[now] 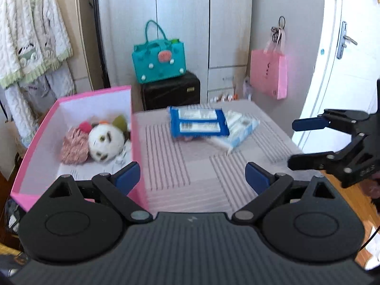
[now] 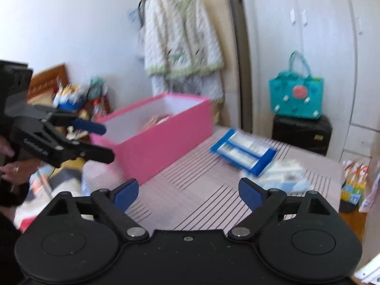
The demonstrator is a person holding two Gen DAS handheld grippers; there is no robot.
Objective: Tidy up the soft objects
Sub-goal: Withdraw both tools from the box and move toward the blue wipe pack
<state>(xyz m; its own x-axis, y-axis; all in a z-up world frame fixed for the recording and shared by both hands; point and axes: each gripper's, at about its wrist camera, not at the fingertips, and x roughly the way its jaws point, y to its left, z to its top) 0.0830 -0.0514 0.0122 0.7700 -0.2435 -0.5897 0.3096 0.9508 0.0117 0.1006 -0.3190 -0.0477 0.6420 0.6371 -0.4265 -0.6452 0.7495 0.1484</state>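
Note:
A pink box point(image 1: 95, 94) stands on the left of the striped tabletop point(image 1: 197, 185). Inside it lie a white plush head point(image 1: 106, 142) and a pink knitted soft item point(image 1: 74, 146). A blue wipes pack point(image 1: 198, 123) and a pale blue-and-white pack point(image 1: 239, 129) lie at the table's far side. My left gripper point(image 1: 192, 176) is open and holds nothing, near the box's right wall. My right gripper point(image 1: 294, 143) hovers open over the table's right edge. In the right wrist view the right gripper point(image 2: 188, 190) is open over the table, with the box point(image 2: 166, 137), blue pack point(image 2: 242, 152) and pale pack point(image 2: 282, 178) ahead and the left gripper point(image 2: 106, 142) at left.
A teal handbag point(image 1: 159, 59) sits on a black case point(image 1: 171, 90) behind the table, before grey wardrobe doors. A pink paper bag point(image 1: 268, 76) hangs at right near a white door. A white robe point(image 1: 30, 35) hangs at left. A person's hand point(image 2: 11, 169) shows at left.

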